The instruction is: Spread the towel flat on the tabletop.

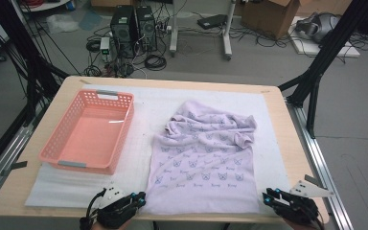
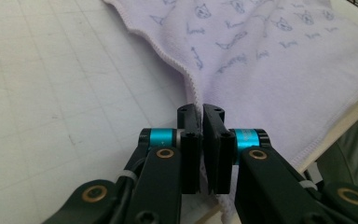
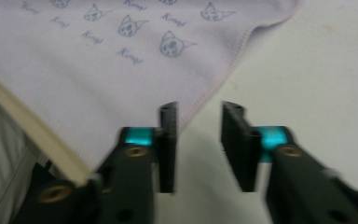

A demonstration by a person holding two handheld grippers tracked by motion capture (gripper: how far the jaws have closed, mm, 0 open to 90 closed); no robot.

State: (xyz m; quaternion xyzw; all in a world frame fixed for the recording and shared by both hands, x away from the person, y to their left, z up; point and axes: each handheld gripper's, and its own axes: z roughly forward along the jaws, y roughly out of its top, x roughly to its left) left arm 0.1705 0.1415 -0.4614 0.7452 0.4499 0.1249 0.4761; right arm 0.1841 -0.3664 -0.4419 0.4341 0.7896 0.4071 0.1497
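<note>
Lilac cat-print towel (image 1: 203,155) lies flat on table (image 1: 278,120), beside pink basket (image 1: 90,130). Left gripper (image 2: 201,112) pinches its near-left corner hem; right gripper (image 3: 199,114) gapes, near-right corner just beside one jaw.

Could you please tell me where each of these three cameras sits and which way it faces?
High view: fixed above the near table edge, looking forward and down on the lilac towel and pink basket; both hand-held grippers enter at the bottom.
Left gripper view: rides the left hand-held gripper, looking along its jaws, shut on the towel's hem.
Right gripper view: rides the right hand-held gripper, jaws open beside the towel's edge.
All three views share the towel.
</note>
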